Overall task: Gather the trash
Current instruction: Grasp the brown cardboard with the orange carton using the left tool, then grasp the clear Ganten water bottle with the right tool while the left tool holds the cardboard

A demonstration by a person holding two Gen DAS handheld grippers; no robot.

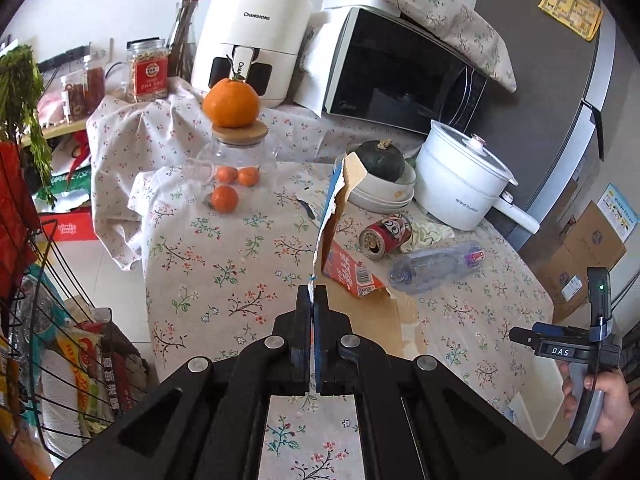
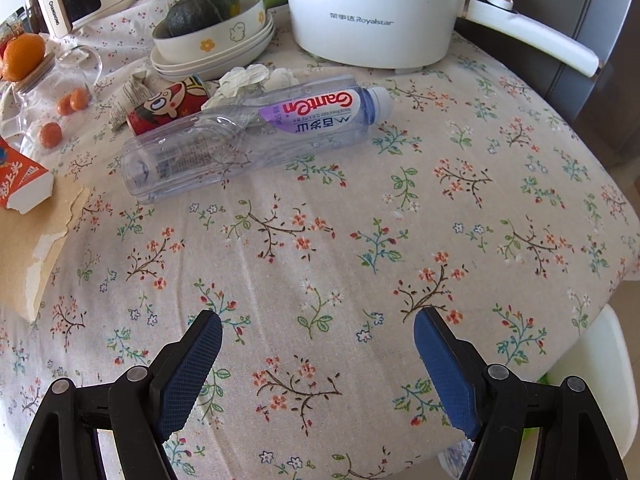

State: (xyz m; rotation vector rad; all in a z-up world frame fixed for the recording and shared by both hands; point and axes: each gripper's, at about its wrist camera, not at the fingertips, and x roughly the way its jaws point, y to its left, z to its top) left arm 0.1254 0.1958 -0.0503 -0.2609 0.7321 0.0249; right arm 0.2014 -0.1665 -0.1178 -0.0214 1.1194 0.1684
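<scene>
On table, left gripper pinching torn carton edge, light, floppy; right gripper hovering spread before bottle, light, slippery.

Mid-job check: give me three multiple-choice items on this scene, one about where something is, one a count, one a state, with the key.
1. Where does the large orange sit?
A. on the jar's wooden lid
B. in the bowl
C. on the microwave

2. How many small oranges are inside the jar?
A. one
B. three
C. five

3. How does the plastic bottle lie?
A. upright, cap off
B. on its side, cap on
C. clamped in the right gripper

Key: 1 A, the orange rests on the round wooden lid atop the jar. 2 B, three small oranges show through the glass. 3 B, the bottle lies flat on the tablecloth with its white cap fitted, beside the red can, while the right gripper stands open and empty short of it.
</scene>
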